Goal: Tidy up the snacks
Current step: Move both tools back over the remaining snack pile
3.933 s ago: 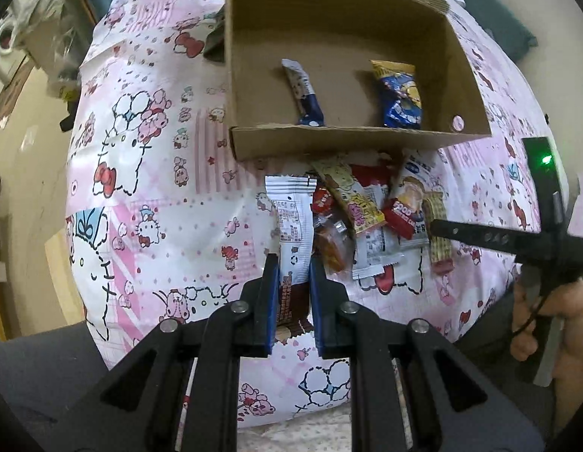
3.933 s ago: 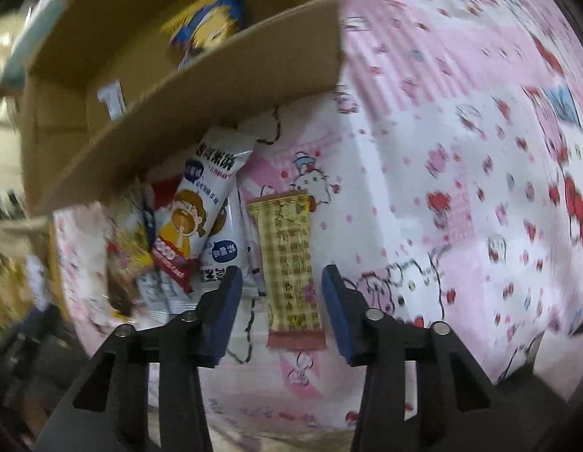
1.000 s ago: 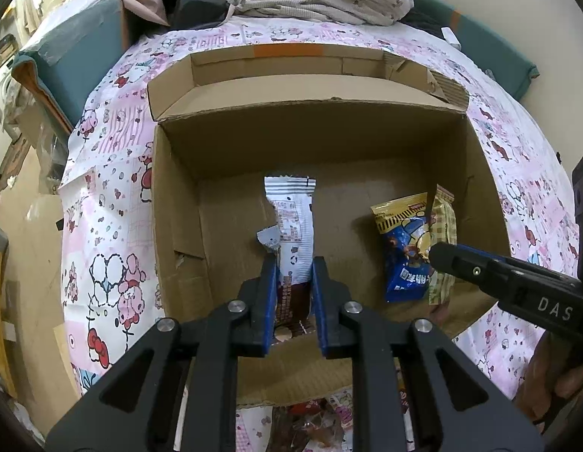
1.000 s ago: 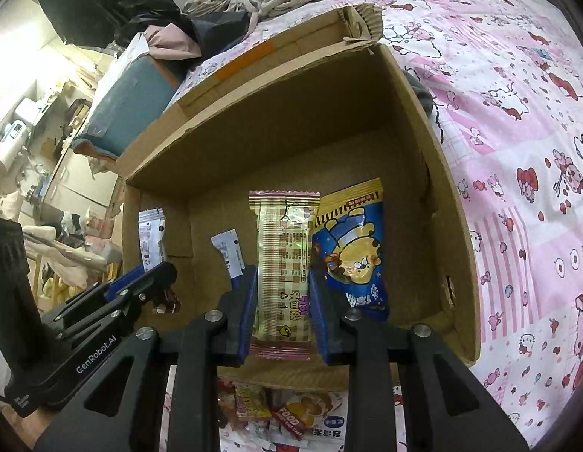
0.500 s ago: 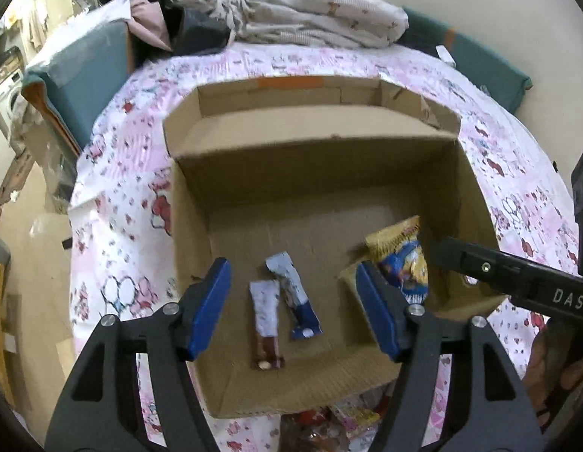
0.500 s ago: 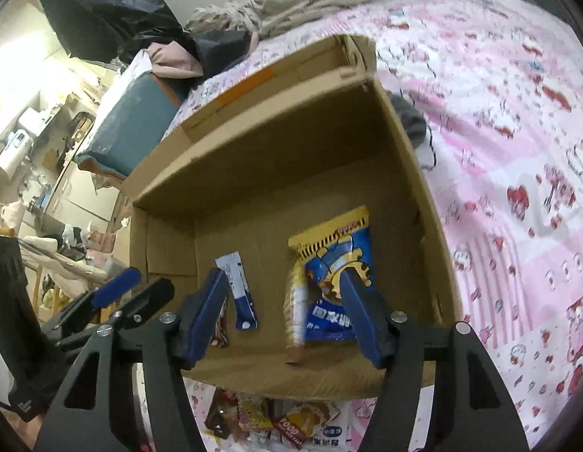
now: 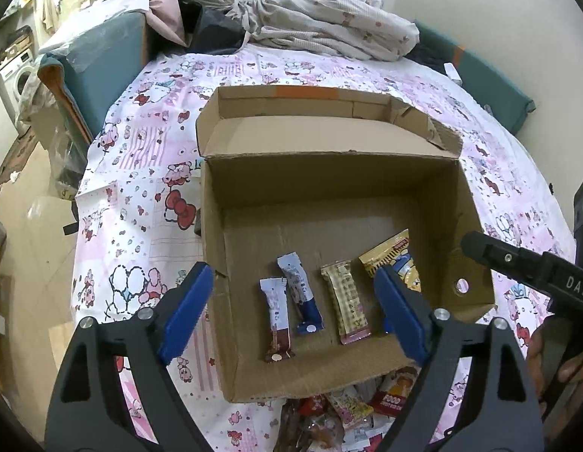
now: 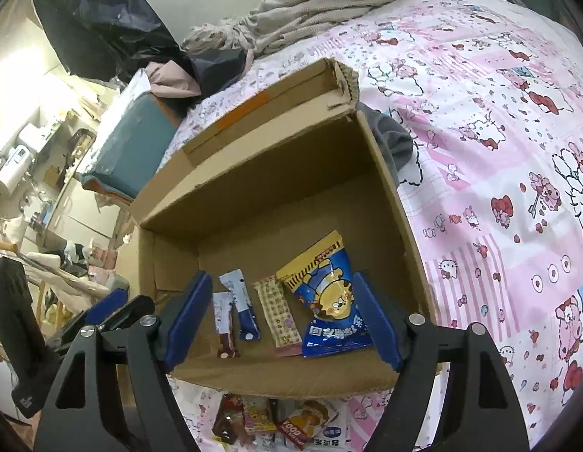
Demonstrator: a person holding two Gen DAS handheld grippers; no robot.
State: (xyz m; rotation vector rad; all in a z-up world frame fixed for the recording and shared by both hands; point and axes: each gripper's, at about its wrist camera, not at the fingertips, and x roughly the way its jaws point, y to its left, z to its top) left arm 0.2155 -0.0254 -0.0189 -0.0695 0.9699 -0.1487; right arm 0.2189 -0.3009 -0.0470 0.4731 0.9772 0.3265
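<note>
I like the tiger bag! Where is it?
The blue and yellow tiger snack bag lies inside the cardboard box, by its right wall, next to the yellow checked bar.

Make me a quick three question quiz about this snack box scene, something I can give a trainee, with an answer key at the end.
1. How many snack packets lie inside the cardboard box?
2. True or false: the left gripper is clamped on the white and brown bar.
3. Which packet lies nearest the box's right wall? A) the checked yellow bar B) the blue and yellow bag C) the white and blue bar

Key
1. Four, in a row near the front wall.
2. False. Its jaws have just been opening and stand wide with nothing held; the right gripper likewise.
3. B. More loose snacks wait on the bedspread in front of the box.
</note>
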